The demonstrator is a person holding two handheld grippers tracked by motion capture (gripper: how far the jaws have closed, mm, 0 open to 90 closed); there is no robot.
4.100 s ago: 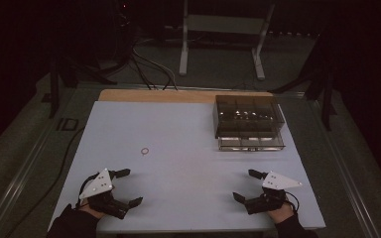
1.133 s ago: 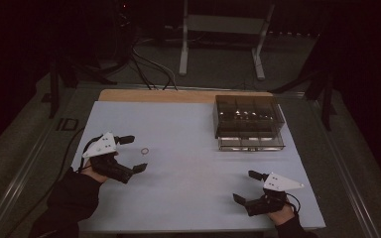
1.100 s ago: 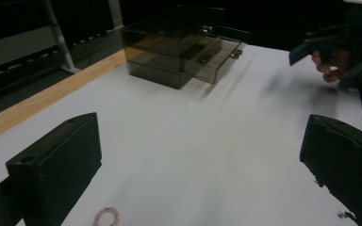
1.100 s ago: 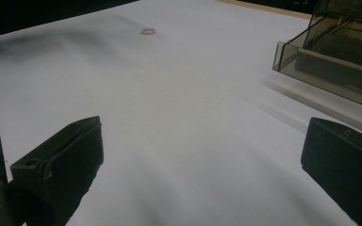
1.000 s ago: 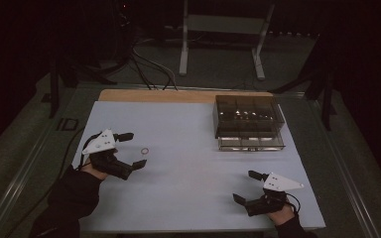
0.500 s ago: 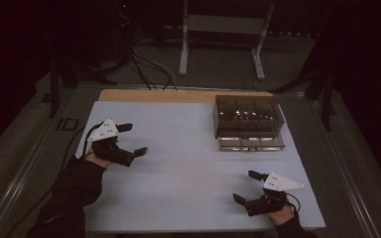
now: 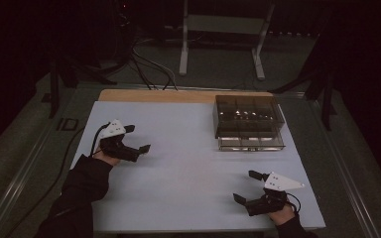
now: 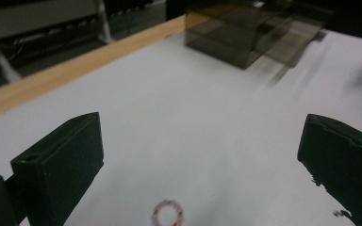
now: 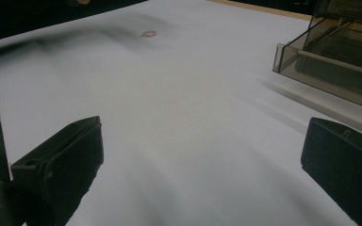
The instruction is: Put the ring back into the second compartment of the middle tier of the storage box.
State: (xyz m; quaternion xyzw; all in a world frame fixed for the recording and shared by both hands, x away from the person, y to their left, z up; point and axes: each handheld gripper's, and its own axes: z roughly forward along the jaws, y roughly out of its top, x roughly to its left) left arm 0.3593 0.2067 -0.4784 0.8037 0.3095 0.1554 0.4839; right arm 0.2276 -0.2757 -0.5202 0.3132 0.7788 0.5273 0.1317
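Note:
A small pinkish ring (image 8: 168,214) lies flat on the white table top (image 7: 188,148), low between the two black jaws of my left gripper (image 8: 200,155), which stand wide apart around it without touching it. In the high view the left gripper (image 7: 138,139) is open at the table's left middle, held by a hand in a dark sleeve. My right gripper (image 7: 247,187) rests open near the front right edge with nothing between its jaws. From the right gripper view (image 9: 202,160) the ring (image 9: 148,34) lies far off.
A smoky see-through drawer box (image 7: 248,121) stands at the back right, its lower drawer pulled out a little; it shows too as the box (image 8: 245,37) and the box (image 9: 339,56). A wooden strip (image 7: 178,95) runs along the far edge. Dark floor, cables and a stand lie beyond.
My left gripper has moved forward from the near left edge to the ring, staying open. The right gripper has not moved.

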